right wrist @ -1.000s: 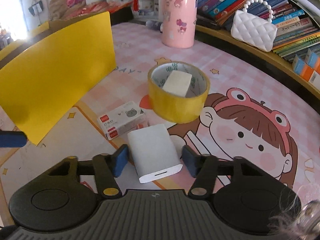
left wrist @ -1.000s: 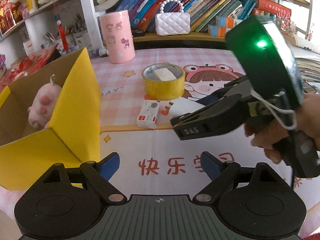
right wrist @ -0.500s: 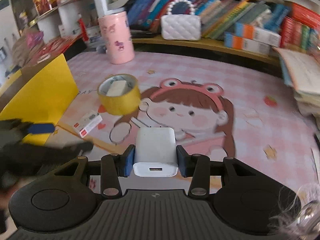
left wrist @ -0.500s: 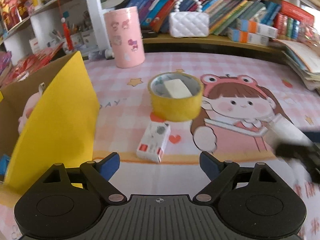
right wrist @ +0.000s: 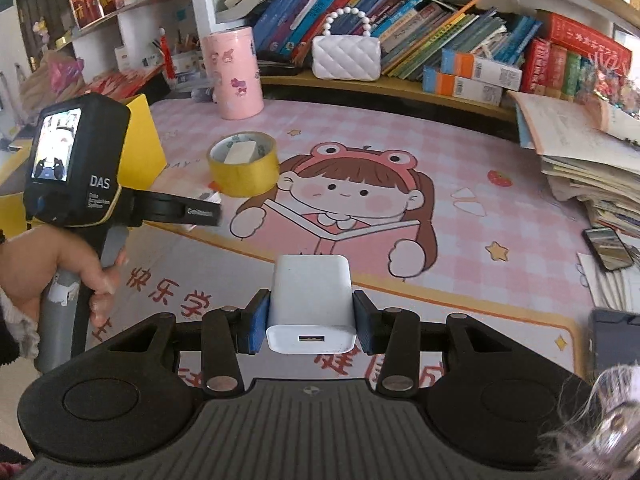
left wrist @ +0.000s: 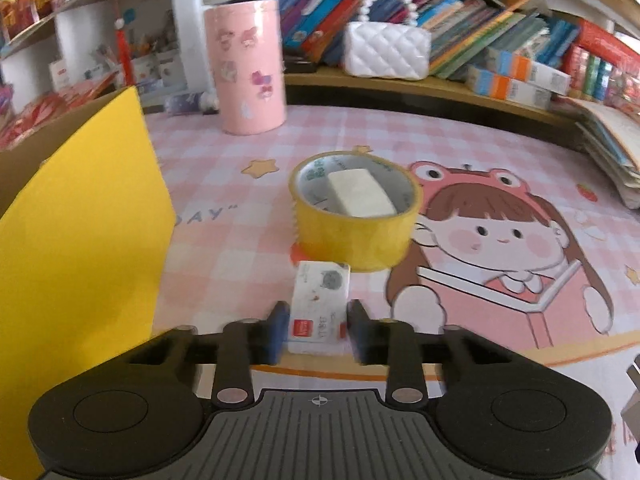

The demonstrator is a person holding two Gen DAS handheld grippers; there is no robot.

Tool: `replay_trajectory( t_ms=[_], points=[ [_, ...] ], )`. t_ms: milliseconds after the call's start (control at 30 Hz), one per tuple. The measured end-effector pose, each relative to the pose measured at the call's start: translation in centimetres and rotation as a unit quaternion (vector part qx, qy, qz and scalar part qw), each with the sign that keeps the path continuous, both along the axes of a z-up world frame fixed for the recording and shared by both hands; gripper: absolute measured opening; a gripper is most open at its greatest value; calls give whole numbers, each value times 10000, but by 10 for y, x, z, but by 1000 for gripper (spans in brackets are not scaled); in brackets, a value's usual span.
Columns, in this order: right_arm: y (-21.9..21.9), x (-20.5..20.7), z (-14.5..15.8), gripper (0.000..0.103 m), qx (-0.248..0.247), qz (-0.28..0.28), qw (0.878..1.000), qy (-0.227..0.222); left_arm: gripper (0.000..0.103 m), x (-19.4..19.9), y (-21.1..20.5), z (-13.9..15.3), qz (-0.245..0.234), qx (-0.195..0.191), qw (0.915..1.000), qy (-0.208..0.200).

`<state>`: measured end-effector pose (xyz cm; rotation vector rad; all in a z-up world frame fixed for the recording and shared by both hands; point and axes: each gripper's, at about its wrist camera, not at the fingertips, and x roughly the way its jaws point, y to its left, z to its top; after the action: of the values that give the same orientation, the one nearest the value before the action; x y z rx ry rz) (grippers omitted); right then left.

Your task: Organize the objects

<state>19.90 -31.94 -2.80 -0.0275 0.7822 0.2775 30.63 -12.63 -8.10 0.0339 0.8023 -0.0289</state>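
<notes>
Between the left gripper's [left wrist: 316, 330] closing blue pads lies a small white box [left wrist: 319, 306] on the pink mat [left wrist: 460, 148], its near end hidden; contact is unclear. At twelve o'clock stands a yellow tape roll [left wrist: 354, 220]. Right gripper [right wrist: 309, 322] clamps a white charger [right wrist: 311, 304] above the mat; a yellow box [left wrist: 80, 216] at nine o'clock is cut off.

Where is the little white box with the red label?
In the left wrist view, the little box lies on the mat just before the yellow tape roll, between the closing left hand-held gripper's fingers.

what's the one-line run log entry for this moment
left gripper: closing around small box | right gripper: holds white charger | tape roll: on mat
</notes>
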Motion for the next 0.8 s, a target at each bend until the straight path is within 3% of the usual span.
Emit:
replay_trajectory(
  t_ms=[433, 800],
  points=[
    [14, -24, -2, 41, -21, -534, 9984, 204, 27, -87, 10, 54, -969, -700, 9919, -427],
    [74, -58, 3, 41, -98, -216, 9995, 217, 27, -160, 66, 59, -905, -830, 9920, -278]
  ],
)
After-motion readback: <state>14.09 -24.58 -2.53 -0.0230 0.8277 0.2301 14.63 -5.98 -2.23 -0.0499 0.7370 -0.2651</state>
